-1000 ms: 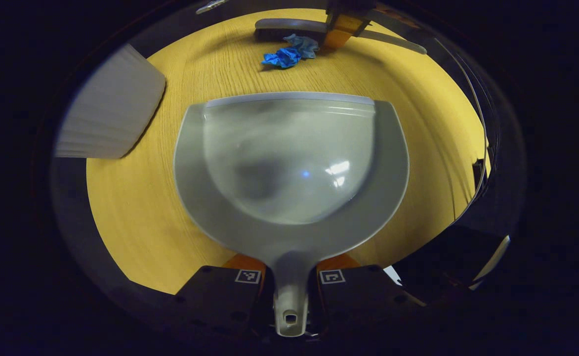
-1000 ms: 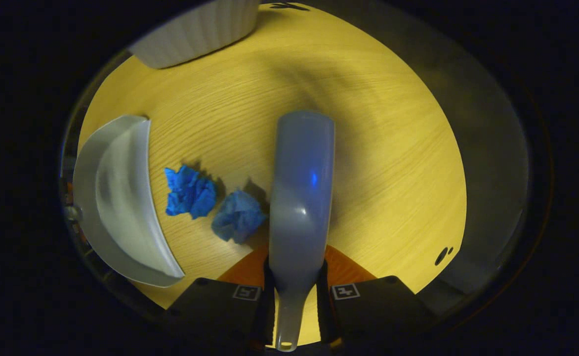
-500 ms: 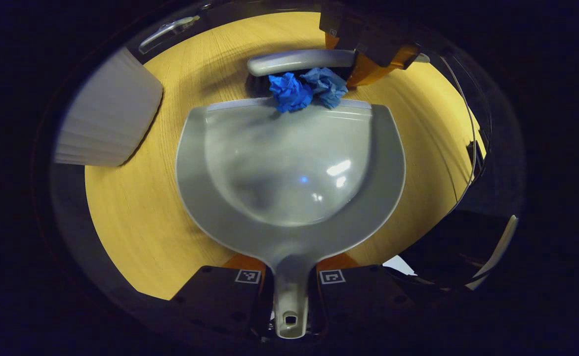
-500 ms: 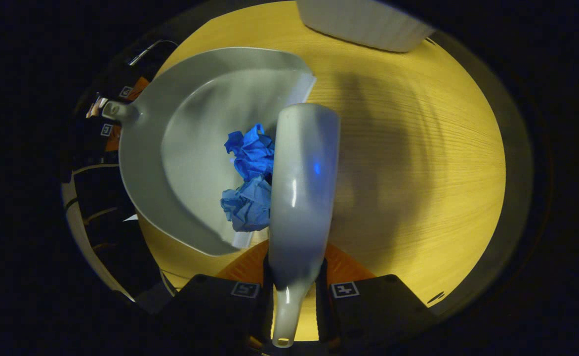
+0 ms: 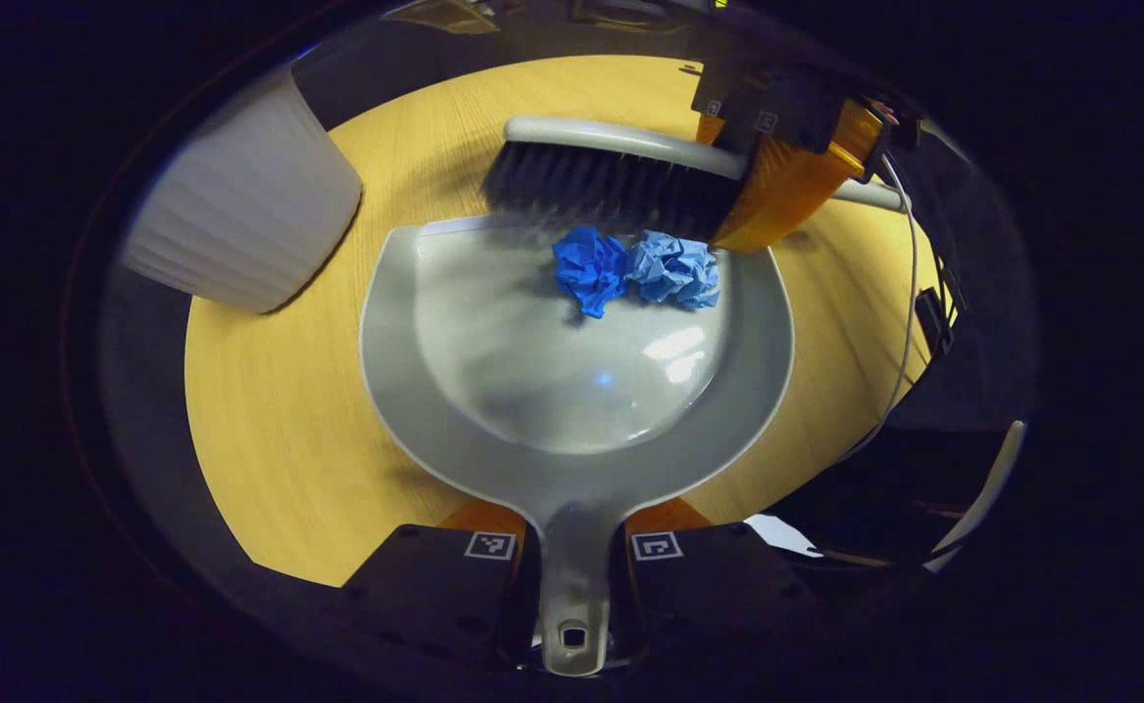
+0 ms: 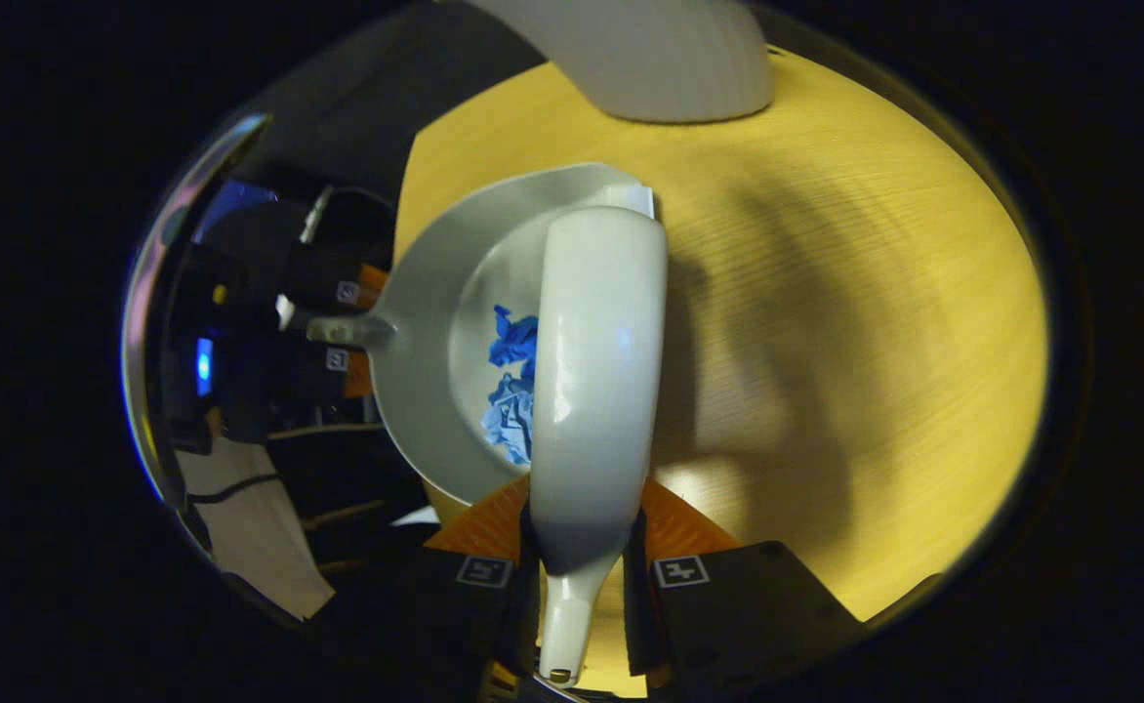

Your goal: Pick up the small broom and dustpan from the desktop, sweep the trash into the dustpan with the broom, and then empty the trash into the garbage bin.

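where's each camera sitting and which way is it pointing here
Left gripper view: rides on the left gripper, looking forward and down over the dustpan it holds by the handle; its own fingers show at the bottom, the right gripper across the pan.
Right gripper view: rides on the right gripper, looking down along the broom it grips; the left gripper shows at left.
Shared: dustpan, broom, two blue paper wads, white bin, yellow desktop.

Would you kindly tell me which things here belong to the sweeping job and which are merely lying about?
Job:
dustpan, in left gripper
broom, in right gripper
two blue paper balls in the dustpan
white bin

Lying about:
cable off the table edge
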`<state>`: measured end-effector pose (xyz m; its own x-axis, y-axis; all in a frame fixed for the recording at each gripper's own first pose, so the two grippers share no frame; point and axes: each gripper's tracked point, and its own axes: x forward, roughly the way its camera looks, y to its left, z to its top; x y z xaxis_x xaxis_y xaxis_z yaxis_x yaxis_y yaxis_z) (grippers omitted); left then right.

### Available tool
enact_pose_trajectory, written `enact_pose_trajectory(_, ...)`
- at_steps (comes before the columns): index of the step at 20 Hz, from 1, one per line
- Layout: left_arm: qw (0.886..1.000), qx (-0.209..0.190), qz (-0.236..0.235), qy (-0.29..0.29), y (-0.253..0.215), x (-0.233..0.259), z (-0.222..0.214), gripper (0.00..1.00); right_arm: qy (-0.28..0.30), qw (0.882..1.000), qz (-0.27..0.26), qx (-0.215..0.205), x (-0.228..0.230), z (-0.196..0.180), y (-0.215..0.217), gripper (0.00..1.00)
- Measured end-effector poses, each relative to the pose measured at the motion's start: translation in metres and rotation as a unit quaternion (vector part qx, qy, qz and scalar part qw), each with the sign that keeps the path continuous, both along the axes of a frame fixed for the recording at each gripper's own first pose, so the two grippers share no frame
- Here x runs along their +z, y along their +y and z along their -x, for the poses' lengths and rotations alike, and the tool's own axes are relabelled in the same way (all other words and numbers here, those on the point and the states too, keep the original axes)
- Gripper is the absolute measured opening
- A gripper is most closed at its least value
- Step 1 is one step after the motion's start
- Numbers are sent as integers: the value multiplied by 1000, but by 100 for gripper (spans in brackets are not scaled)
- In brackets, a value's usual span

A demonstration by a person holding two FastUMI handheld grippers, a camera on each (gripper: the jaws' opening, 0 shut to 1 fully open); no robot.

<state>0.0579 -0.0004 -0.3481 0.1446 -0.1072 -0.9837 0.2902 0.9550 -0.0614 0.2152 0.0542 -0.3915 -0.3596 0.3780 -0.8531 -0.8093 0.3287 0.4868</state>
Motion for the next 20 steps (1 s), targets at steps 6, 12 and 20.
enact_pose_trajectory(6,995,15,21,-96,0,27,-15,27,45,949,-211,-232,42,-30,-23,37)
enact_pose_trajectory(12,980,12,26,-196,16,102,-73,27,53,841,-374,-387,25,-46,-56,37)
enact_pose_trajectory(20,960,26,-78,-266,137,220,-184,27,40,787,-387,-479,-56,26,-103,37)
